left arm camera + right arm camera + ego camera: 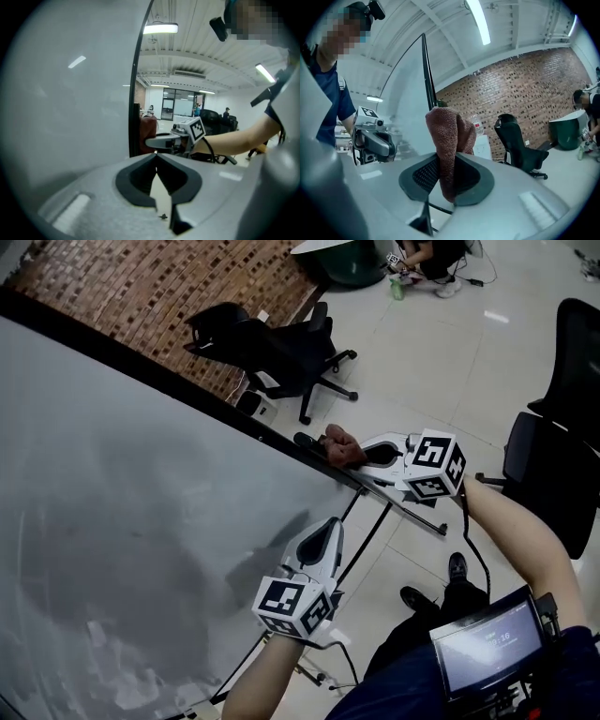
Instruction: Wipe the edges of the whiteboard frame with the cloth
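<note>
The whiteboard (122, 521) fills the left of the head view, and its black frame edge (187, 390) runs diagonally toward the middle. My right gripper (361, 454) is shut on a reddish-brown cloth (342, 446), which presses against the frame's edge near its lower end. In the right gripper view the cloth (447, 140) stands bunched between the jaws beside the black frame (427, 70). My left gripper (323, 532) is shut and holds nothing, close in front of the board surface below the right one. Its view shows the frame (135, 84), the cloth (149, 131) and the right gripper (150, 142).
A black office chair (272, 348) stands past the board by a brick wall (159, 287). Another black chair (558, 456) is at the right. The board's black stand legs (375, 521) cross the tiled floor near the person's shoes (457, 566). A seated person (427, 259) is far off.
</note>
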A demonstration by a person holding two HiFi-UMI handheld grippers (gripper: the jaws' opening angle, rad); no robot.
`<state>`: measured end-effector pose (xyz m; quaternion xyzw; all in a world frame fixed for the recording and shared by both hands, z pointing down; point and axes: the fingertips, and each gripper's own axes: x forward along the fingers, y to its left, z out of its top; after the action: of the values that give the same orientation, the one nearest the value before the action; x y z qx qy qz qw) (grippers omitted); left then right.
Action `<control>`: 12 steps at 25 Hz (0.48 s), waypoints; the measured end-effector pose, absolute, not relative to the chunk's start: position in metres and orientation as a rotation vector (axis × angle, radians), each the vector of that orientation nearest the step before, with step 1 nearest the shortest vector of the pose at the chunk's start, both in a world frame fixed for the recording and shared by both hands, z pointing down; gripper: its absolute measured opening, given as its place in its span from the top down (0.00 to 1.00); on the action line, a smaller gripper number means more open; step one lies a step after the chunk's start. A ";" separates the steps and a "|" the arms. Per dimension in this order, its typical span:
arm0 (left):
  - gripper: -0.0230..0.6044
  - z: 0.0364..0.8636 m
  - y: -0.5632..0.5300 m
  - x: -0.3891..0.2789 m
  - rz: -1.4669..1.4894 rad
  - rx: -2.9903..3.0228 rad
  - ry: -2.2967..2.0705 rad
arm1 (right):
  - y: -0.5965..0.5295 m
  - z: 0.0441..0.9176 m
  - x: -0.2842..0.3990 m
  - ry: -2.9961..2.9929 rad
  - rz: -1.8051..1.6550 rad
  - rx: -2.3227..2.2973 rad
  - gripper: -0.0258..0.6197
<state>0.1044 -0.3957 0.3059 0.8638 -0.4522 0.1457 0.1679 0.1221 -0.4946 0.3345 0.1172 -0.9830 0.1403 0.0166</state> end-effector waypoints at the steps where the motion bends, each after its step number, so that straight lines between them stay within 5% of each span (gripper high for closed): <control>1: 0.96 0.310 -0.395 0.106 0.428 2.459 -1.278 | -0.494 0.339 0.123 -3.051 0.441 0.373 0.86; 12: 0.96 0.380 -0.418 0.142 0.444 2.329 -1.298 | -0.496 0.412 0.125 -3.032 0.606 0.299 0.86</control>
<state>0.1422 -0.4185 0.3802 0.8410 -0.4687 0.1605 0.2176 0.1248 -0.4962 0.4115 0.0963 -0.9759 0.1951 0.0174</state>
